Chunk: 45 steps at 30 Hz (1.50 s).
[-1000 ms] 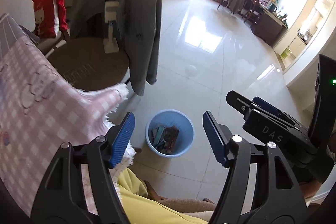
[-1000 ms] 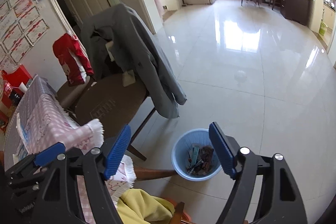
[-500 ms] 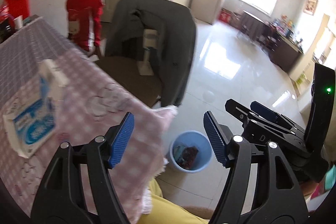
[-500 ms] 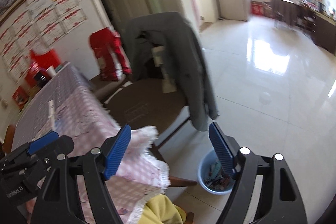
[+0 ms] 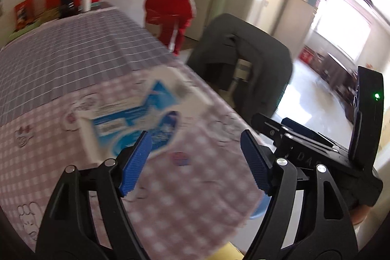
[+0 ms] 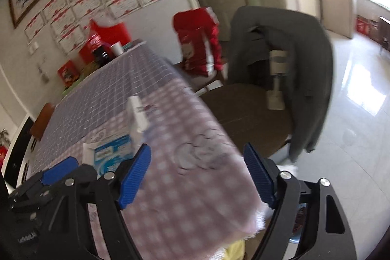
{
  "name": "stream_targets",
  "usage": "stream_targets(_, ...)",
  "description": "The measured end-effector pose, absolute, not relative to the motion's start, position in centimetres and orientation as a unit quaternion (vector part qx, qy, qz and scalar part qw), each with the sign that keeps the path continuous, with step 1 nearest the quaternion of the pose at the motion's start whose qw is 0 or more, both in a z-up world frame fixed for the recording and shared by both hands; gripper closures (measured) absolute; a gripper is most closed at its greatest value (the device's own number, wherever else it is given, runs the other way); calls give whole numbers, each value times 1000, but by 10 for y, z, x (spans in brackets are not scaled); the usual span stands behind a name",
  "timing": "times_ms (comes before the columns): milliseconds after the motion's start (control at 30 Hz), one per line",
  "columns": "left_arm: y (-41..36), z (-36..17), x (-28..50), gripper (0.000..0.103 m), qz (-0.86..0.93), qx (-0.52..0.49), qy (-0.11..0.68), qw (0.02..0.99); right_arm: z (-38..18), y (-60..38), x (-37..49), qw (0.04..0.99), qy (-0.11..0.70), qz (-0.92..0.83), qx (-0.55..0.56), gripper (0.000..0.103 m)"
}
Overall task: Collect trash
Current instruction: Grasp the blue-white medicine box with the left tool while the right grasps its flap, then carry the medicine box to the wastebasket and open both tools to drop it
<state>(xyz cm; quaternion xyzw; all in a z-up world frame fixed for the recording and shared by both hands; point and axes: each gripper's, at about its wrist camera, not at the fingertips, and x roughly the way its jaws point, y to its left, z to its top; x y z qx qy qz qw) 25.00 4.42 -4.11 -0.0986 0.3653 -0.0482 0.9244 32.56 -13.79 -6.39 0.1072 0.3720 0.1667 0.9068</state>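
A white and blue flattened carton (image 5: pixel 136 113) lies on the pink checked tablecloth (image 5: pixel 185 199); it also shows in the right wrist view (image 6: pixel 117 148). My left gripper (image 5: pixel 196 163) is open and empty, above the table just right of the carton. My right gripper (image 6: pixel 197 173) is open and empty over the table's near corner. The blue trash bin (image 5: pixel 262 207) peeks out below the table edge; in the right wrist view only a sliver of the bin (image 6: pixel 296 236) shows.
A chair with a grey jacket (image 6: pixel 292 60) over its back stands beside the table. A red bag (image 6: pixel 197 40) hangs behind it. A paper cup (image 6: pixel 117 48) and red boxes stand at the table's far end. Glossy tiled floor (image 6: pixel 353 113) lies to the right.
Both grippers swung up and left from the floor bin to the table top. The carton now lies close before the left gripper. Both stay open.
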Motion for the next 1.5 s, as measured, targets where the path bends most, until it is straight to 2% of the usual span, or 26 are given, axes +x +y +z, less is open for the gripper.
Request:
stream_targets(133, 79, -50, 257, 24, -11, -125, 374, 919, -71, -106, 352, 891, 397, 196, 100, 22)
stream_targets(367, 129, -77, 270, 21, 28, -186, 397, 898, -100, -67, 395, 852, 452, 234, 123, 23)
stream_targets(400, 134, -82, 272, 21, 33, -193, 404, 894, -104, -65, 397, 847, 455, 240, 132, 43)
stream_targets(433, 139, -87, 275, 21, 39, -202, 409, 889, -108, -63, 399, 841, 458, 250, 142, 76)
stream_targets(467, 142, -91, 277, 21, 42, -207, 412, 886, -112, -60, 402, 830, 466, 268, 153, 84)
stream_targets(600, 149, -106, 287, 21, 51, -224, 428, 874, -117, -59, 400, 794, 478, 314, 208, 96)
stream_targets(933, 159, -114, 293, 21, 61, -274, 407, 869, -114, -74, 385, 755, 487, 351, 263, 98)
stream_targets(1100, 166, -119, 295, 22, 44, -302, 422, 854, -110, -91, 381, 743, 481, 366, 288, 98)
stream_targets(1133, 165, -118, 295, 29, 37, -307, 420, 853, -109, -92, 380, 743, 481, 368, 285, 98)
stream_targets(1167, 163, -119, 296, 65, 22, -310, 421, 852, -108, -93, 378, 743, 480, 370, 283, 98)
stream_targets(1200, 160, -120, 297, 74, 8, -316, 426, 848, -107, -93, 378, 742, 482, 372, 282, 97)
stream_targets(1500, 129, -97, 291, 83, -5, -261, 403, 877, -112, -117, 366, 751, 477, 353, 290, 98)
